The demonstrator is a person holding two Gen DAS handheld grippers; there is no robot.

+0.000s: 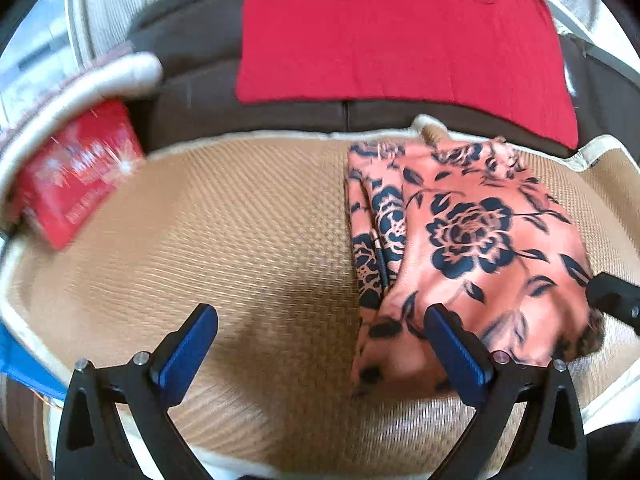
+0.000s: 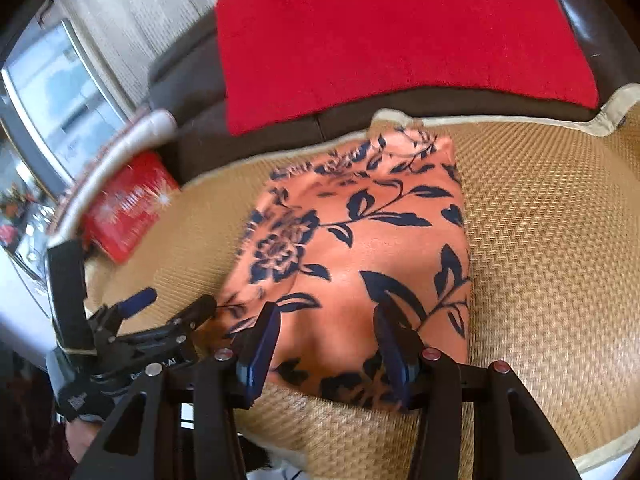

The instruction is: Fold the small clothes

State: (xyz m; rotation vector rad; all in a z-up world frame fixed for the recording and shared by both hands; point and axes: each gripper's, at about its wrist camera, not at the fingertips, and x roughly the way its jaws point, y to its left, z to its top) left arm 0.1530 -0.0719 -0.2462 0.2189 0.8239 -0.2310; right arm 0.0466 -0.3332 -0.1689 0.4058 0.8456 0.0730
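Left hand-held gripper [image 1: 320,344] hangs wide open over bare woven mat [image 1: 240,220], gripping nothing. Right hand-held gripper [image 2: 326,344] stands half-open astride the near edge of the folded floral garment [image 2: 360,240], pads not pressing. Garment's long axis runs away toward the red cushion [image 2: 380,40]; clear mat either side, red box [image 1: 76,184] far left.

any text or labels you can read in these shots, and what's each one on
Nothing reads whole.
"...AI": the tail of white lettering on the left gripper, rest hidden.
Red box: white print, too blurred to read in either view.
QR-like sticker low on that gripper's body: no legible words.
Floral garment, red cloth, woven mat: no text.
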